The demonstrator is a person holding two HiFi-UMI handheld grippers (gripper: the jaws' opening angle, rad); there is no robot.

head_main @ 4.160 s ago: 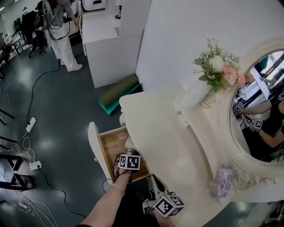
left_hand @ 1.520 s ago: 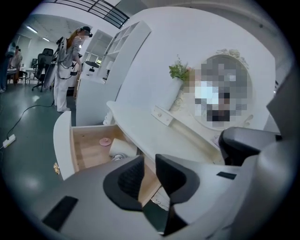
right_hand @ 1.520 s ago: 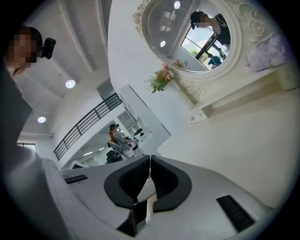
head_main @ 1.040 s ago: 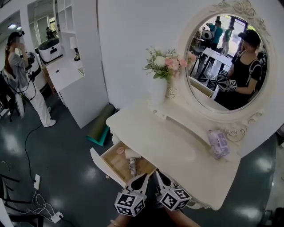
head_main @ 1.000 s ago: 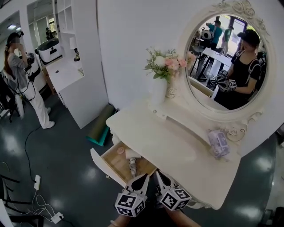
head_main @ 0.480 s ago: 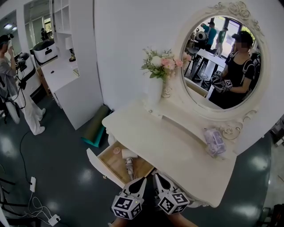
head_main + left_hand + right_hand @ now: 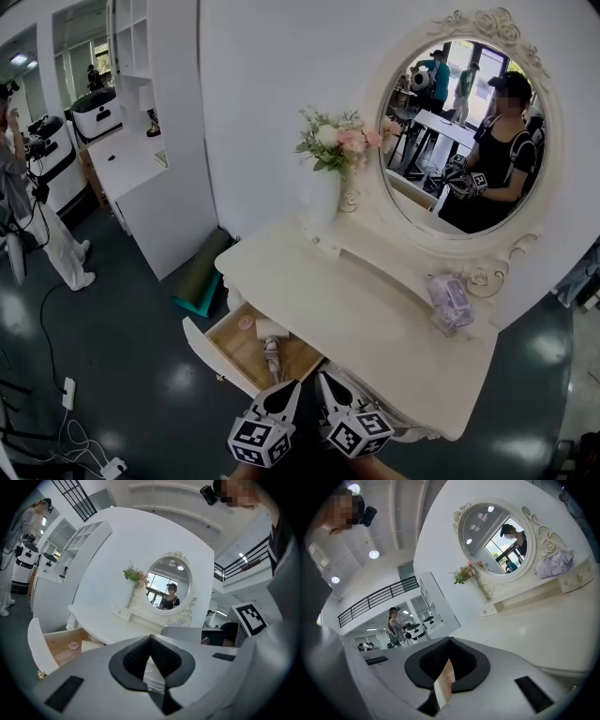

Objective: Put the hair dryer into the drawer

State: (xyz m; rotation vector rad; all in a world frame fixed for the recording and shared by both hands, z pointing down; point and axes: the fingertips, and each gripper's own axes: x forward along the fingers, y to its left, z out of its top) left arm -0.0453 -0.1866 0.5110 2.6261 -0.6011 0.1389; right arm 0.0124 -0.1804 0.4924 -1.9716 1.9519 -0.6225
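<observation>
The hair dryer [image 7: 272, 349] lies inside the open drawer [image 7: 208, 352] of the white desk [image 7: 375, 323], so the main job looks done. The left tool [image 7: 284, 394] and right tool [image 7: 326, 382] hover near its front, both clenched and empty.

We've got the hair dryer [image 7: 273, 354] in the drawer [image 7: 208, 352] under the tabletop's [image 7: 366, 314] front edge; vase [image 7: 322, 199] back-left corner; packet [image 7: 448, 302] back-right.

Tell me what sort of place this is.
Likely a staged bedroom corner in a lab or studio: a white dressing table, oval mirror and flowers, yet cables lie across the dark floor.
</observation>
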